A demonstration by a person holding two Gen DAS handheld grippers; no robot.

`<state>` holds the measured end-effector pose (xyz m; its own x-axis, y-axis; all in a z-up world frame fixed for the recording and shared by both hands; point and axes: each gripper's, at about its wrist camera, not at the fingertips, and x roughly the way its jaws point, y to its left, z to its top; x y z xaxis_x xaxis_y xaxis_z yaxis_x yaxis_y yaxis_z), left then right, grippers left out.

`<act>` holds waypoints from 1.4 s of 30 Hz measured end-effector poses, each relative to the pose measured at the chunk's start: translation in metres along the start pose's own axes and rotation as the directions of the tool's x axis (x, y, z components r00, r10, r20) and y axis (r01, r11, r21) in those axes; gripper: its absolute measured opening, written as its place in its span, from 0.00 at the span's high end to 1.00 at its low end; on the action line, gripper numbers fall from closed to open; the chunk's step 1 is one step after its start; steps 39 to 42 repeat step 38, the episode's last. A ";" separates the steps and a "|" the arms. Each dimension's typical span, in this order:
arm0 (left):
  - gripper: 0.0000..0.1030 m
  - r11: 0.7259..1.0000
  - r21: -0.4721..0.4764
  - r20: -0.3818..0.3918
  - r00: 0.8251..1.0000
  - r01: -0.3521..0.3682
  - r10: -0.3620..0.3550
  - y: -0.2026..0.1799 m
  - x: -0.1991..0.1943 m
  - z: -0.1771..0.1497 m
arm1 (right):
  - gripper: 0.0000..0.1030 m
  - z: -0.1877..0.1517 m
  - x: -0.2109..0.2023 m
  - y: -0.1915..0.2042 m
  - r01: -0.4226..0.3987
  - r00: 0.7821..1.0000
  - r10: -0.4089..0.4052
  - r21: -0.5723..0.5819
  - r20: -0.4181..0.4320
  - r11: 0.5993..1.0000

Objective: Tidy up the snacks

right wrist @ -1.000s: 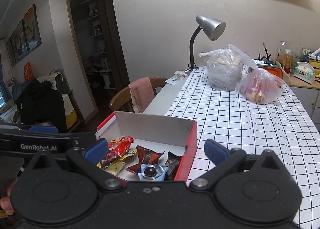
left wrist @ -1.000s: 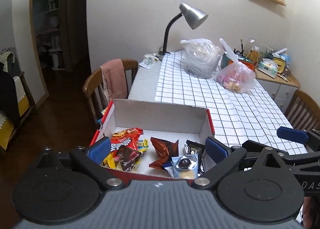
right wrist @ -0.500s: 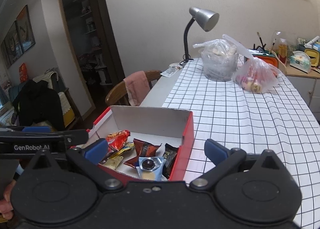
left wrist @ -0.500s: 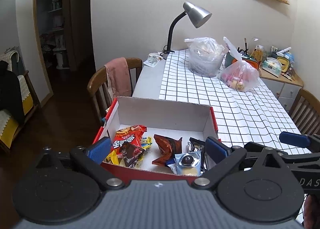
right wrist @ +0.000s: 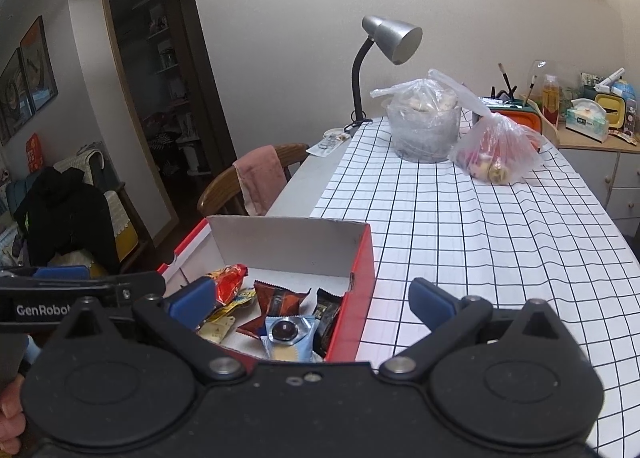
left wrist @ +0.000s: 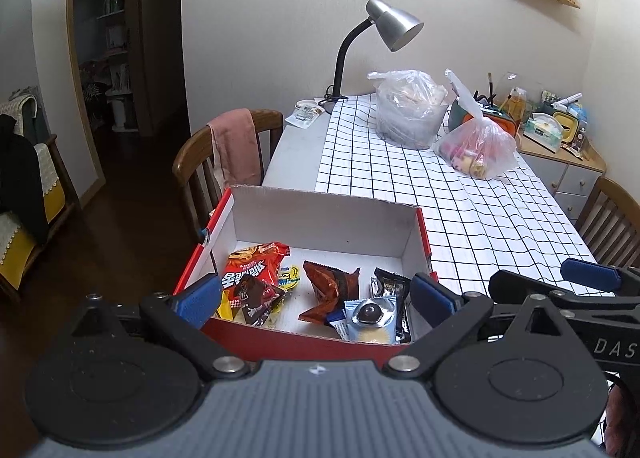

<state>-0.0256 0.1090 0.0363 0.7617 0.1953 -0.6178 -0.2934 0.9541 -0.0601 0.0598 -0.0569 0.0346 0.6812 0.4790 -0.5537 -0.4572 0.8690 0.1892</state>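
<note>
The left gripper has its fingers spread wide and empty, hanging just short of the near wall of the red box — the whole width of the box shows between the two blue tips. Inside, on the white floor, the snacks lie in a loose row: by the left finger a red chip packet with a dark wrapper over its near end, a small yellow packet just past it, a brown wrapper midway between the fingers, and by the right finger a pale blue packet with a dark round sweet, touching a black bar wrapper beside the box's right wall.

The right gripper is also wide open and holds nothing; its left finger hangs over the box's near left corner, its right finger over the checked cloth on the counter, outside the box. The box's right wall stands between them.

Far beyond both sets of fingers, on the same counter, stand a grey desk lamp and two tied plastic bags — a clear one and a pinkish one touching it on the right. A wooden chair draped with a pink cloth stands past the left finger.
</note>
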 end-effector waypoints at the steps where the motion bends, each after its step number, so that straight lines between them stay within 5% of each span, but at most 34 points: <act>1: 0.02 1.000 0.000 -0.001 1.000 -0.001 0.001 0.000 0.000 0.000 | 0.00 0.000 0.000 0.000 0.002 1.000 -0.002 -0.003 0.004 1.000; 42: 0.02 1.000 -0.021 -0.057 0.998 0.010 -0.011 -0.004 0.011 -0.007 | 0.00 -0.007 0.008 -0.009 0.006 0.999 -0.005 0.034 -0.050 0.999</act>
